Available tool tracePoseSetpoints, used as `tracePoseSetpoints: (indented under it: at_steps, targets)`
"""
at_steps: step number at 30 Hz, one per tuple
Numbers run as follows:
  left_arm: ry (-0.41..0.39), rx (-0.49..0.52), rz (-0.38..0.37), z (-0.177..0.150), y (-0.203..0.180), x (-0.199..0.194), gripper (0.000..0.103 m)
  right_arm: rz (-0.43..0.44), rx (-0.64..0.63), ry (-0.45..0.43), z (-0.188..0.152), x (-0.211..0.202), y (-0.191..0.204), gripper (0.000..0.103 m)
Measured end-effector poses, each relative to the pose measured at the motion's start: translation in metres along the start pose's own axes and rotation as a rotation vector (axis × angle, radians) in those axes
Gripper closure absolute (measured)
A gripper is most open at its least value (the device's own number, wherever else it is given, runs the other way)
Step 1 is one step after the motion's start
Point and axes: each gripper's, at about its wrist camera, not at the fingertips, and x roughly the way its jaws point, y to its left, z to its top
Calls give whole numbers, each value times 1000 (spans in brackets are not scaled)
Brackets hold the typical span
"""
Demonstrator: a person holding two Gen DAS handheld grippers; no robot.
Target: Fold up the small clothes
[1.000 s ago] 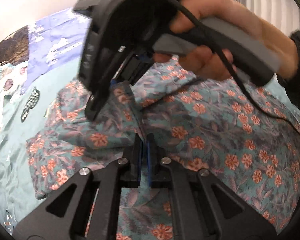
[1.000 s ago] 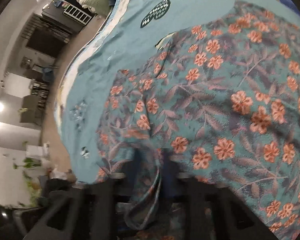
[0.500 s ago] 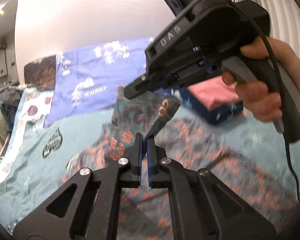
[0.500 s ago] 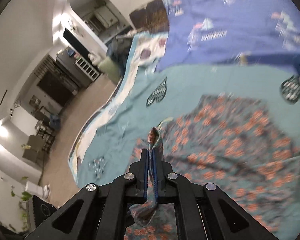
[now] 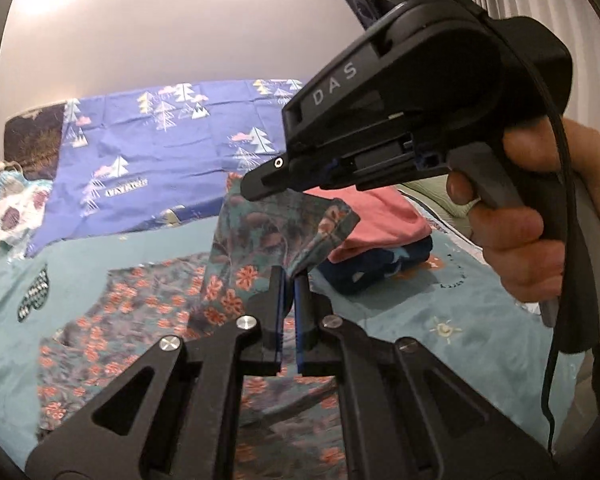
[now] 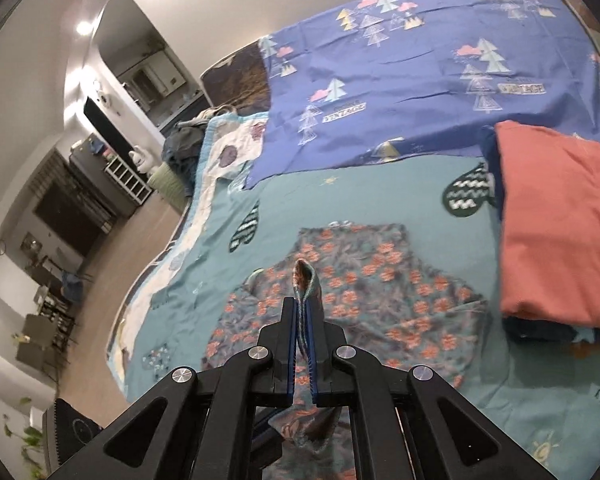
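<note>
Bedroom, teal quilt (image 6: 292, 200): floral garment (image 6: 380, 272) lifted by one edge.
Both left gripper (image 5: 288, 280) and right gripper (image 6: 303, 312) are clamped on that edge; the rest trails down ahead.

Both tongs, left (image 5: 288, 280) and right (image 6: 304, 312), are raised and clamped shut on cloth.

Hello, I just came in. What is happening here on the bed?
A person is folding a floral garment on a bed covered with a teal quilt. Each hand holds a tool: the left tool and the right tool are both shut on an edge of the garment and hold it up off the quilt, while the rest lies spread below. A stack of folded clothes, with a pink piece on top, sits beside it.
</note>
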Motion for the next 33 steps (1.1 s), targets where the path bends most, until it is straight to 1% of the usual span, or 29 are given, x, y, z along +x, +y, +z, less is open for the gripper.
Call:
tracePoseSetpoints:
  at_steps: [2, 4, 6, 8, 10, 12, 13, 14, 15, 16, 18, 19, 21, 23, 24, 25, 27, 28, 29, 30, 31, 32, 33]
  targets:
    - [19, -2, 5, -4, -1, 6, 99, 20, 7, 0, -2, 1, -6, 99]
    - [35, -5, 15, -9, 1, 11, 99, 20, 2, 14, -5, 9, -12, 99]
    - [65, -29, 16, -15, 6, 19, 99, 20, 0, 25, -10, 17, -19, 99]
    - [110, -68, 12, -25, 15, 28, 99, 45, 19, 46, -15, 31, -29, 99]
    - [156, -95, 9, -33, 21, 35, 94, 37, 34, 68, -22, 45, -42, 99]
    - [188, -135, -4, -43, 34, 35, 92, 27, 52, 85, -28, 56, -55, 99]
    - [199, -151, -12, -48, 43, 31, 86, 27, 66, 88, -32, 59, -62, 99]
    - [204, -159, -17, -51, 50, 27, 82, 25, 75, 88, -36, 61, -68, 99]
    - [202, -167, -15, -54, 57, 22, 74, 18, 84, 87, -41, 61, -76, 99]
    - [185, -183, -6, -58, 72, 11, 70, 14, 91, 87, -44, 61, -82, 99]
    - [165, -210, 11, -62, 92, -1, 67, -1, 110, 88, -52, 58, -96, 99]
    - [163, -228, 15, -65, 105, -6, 64, -9, 120, 87, -57, 57, -102, 99]
    - [165, -253, 48, -67, 129, -12, 63, -18, 136, 92, -66, 55, -113, 99]
    - [162, -279, 102, -69, 158, -17, 62, -25, 177, 103, -76, 53, -125, 96]
    - [162, -289, 117, -70, 167, -17, 61, -21, 195, 110, -79, 52, -129, 96]
    - [163, -307, 144, -73, 184, -16, 61, -2, 227, 118, -82, 52, -134, 94]
    - [180, -340, 165, -77, 205, -12, 61, 30, 266, 129, -83, 51, -136, 84]
    - [192, -368, 160, -80, 217, -8, 61, 32, 264, 118, -81, 50, -133, 76]
    - [208, -402, 151, -86, 228, -2, 61, 20, 239, 99, -77, 48, -124, 69]
    - [229, -423, 155, -93, 236, 4, 61, 15, 190, 76, -71, 48, -110, 66]
    - [242, -430, 164, -97, 240, 8, 61, 17, 145, 61, -66, 50, -95, 60]
    - [267, -440, 188, -105, 245, 14, 61, 20, 102, 50, -63, 52, -81, 59]
    - [277, -447, 199, -110, 248, 16, 61, 21, 33, 43, -58, 59, -60, 59]
